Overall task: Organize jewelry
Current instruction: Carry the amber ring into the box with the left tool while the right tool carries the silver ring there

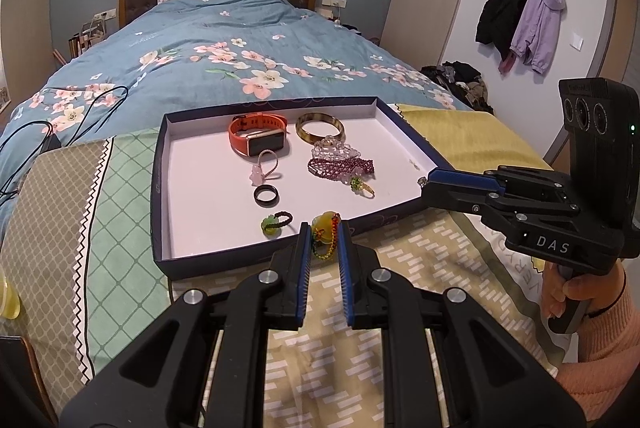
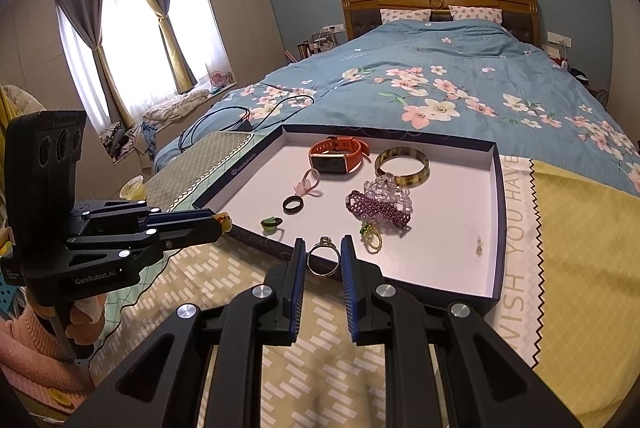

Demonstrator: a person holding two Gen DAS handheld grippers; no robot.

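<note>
We see a bed point(image 1: 208, 40) under a blue floral quilt, then a shallow dark box lid point(image 1: 160, 164) with a white floor, holding an orange watch point(image 1: 258, 136), a bangle point(image 1: 320, 126), purple beads point(image 1: 340, 166) and a black ring point(image 1: 265, 194). Our left gripper point(image 1: 323, 232) clamps a yellow pendant point(image 1: 325, 226) over the lid's near edge; our right gripper point(image 2: 323, 255) pinches a silver ring point(image 2: 323, 255) at that same edge
</note>
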